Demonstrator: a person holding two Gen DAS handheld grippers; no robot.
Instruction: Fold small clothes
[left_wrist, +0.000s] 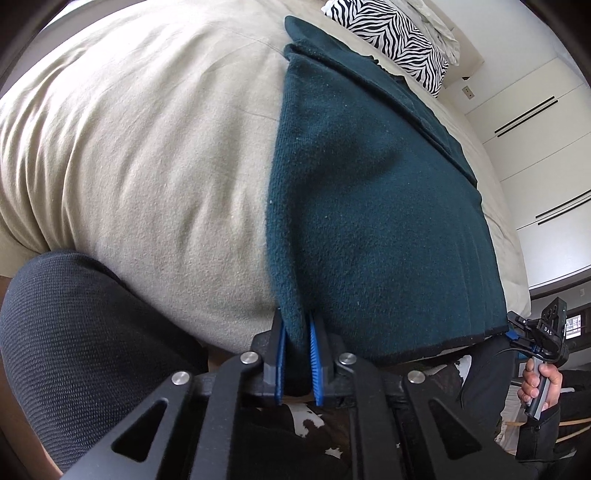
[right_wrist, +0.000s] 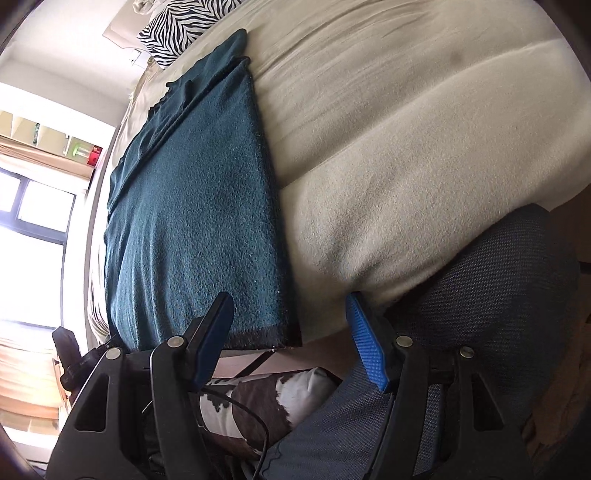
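Observation:
A dark teal knit garment (left_wrist: 369, 206) lies flat on a beige bed (left_wrist: 147, 147), folded lengthwise with a dark hem at its near end. My left gripper (left_wrist: 296, 328) is shut on the garment's near left corner, the cloth pinched between the blue pads (left_wrist: 316, 354). In the right wrist view the garment (right_wrist: 192, 221) lies on the bed (right_wrist: 406, 147) to the left. My right gripper (right_wrist: 288, 314) is open and empty, just off the hem's near right corner. The right gripper also shows at the left wrist view's right edge (left_wrist: 513, 334), held in a hand.
A zebra-print pillow (left_wrist: 395, 33) lies at the bed's far end, also in the right wrist view (right_wrist: 177, 26). My knees in dark fabric (left_wrist: 81, 343) (right_wrist: 498, 295) press the bed's near edge. A cowhide rug (right_wrist: 258, 402) lies below. A window (right_wrist: 33, 221) is at left.

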